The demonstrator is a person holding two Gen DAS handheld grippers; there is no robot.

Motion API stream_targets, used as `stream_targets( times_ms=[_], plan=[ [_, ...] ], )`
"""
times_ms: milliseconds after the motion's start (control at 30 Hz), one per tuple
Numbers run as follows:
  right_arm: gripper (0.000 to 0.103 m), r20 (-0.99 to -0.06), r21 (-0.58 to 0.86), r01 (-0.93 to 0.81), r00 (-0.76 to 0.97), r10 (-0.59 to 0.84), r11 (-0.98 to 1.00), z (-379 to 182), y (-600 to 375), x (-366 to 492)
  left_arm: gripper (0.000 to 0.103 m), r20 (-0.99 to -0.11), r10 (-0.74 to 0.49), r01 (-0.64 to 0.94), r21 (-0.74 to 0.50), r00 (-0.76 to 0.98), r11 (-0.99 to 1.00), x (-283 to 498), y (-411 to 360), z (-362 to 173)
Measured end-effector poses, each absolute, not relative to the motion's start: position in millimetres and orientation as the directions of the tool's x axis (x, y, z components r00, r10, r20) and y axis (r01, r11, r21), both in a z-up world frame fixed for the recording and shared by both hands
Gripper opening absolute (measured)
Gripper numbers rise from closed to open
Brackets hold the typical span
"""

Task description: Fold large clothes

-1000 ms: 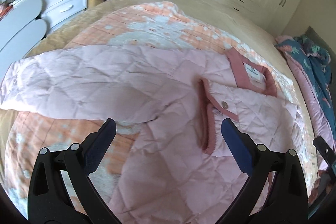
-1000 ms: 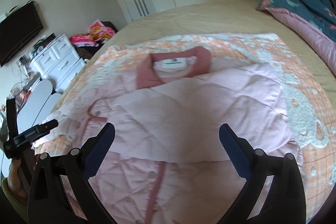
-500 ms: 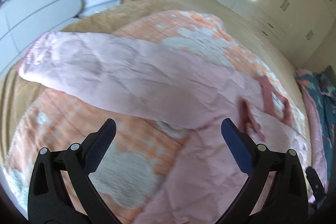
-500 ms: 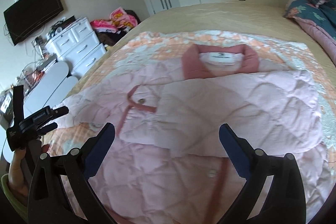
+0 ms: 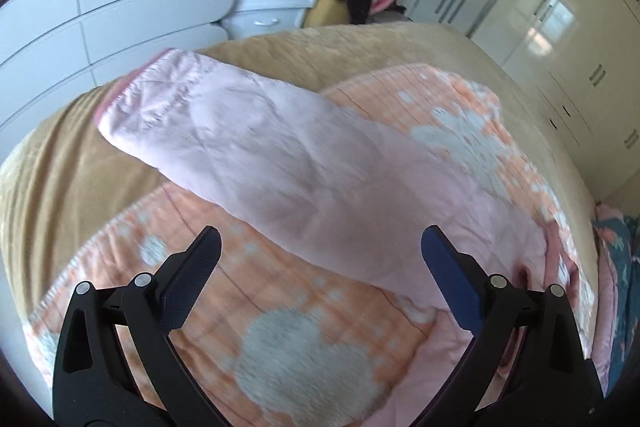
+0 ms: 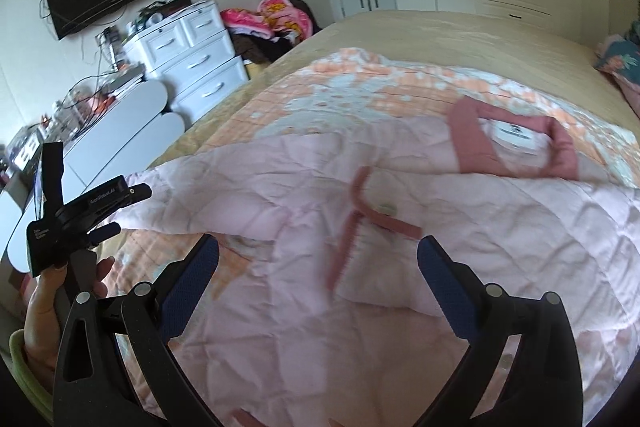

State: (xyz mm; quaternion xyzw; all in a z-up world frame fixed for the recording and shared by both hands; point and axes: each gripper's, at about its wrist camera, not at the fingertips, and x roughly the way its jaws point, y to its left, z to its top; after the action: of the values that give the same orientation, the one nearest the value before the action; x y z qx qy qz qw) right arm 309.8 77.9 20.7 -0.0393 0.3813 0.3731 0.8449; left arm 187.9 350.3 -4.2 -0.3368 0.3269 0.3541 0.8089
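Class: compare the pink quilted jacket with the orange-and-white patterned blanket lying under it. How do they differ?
The pink quilted jacket is plain pale pink; the orange-and-white patterned blanket carries blotchy shapes. The jacket has a darker pink collar and trim; the blanket shows none. The jacket lies on top. Both rest on the bed.

Left gripper (image 5: 320, 255) hanging with jaws spread wide, nothing between blue pads (image 5: 192, 279). Seen from right wrist view, left gripper (image 6: 116, 211) sitting at far left, tips pointing right, black body tilting. Left hand (image 6: 44, 307) wrapping handle from below, fingers curling round grip, pale green cuff showing at wrist. Right gripper (image 6: 318, 259) also gaping wide, holding nothing, pads (image 6: 444, 283) well apart. Right hand out of view.
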Motion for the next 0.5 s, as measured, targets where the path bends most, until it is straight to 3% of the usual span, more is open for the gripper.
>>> stream_targets(
  times_ms=[500],
  plan=[
    [0.099, -0.716, 0.218, -0.721, 0.340, 0.610, 0.658, 9.9, 154.9, 303.7, 0.094, -0.803, 0.304, -0.844, -0.408, 0.513, 0.349, 159.6, 413.9, -32.7]
  ],
)
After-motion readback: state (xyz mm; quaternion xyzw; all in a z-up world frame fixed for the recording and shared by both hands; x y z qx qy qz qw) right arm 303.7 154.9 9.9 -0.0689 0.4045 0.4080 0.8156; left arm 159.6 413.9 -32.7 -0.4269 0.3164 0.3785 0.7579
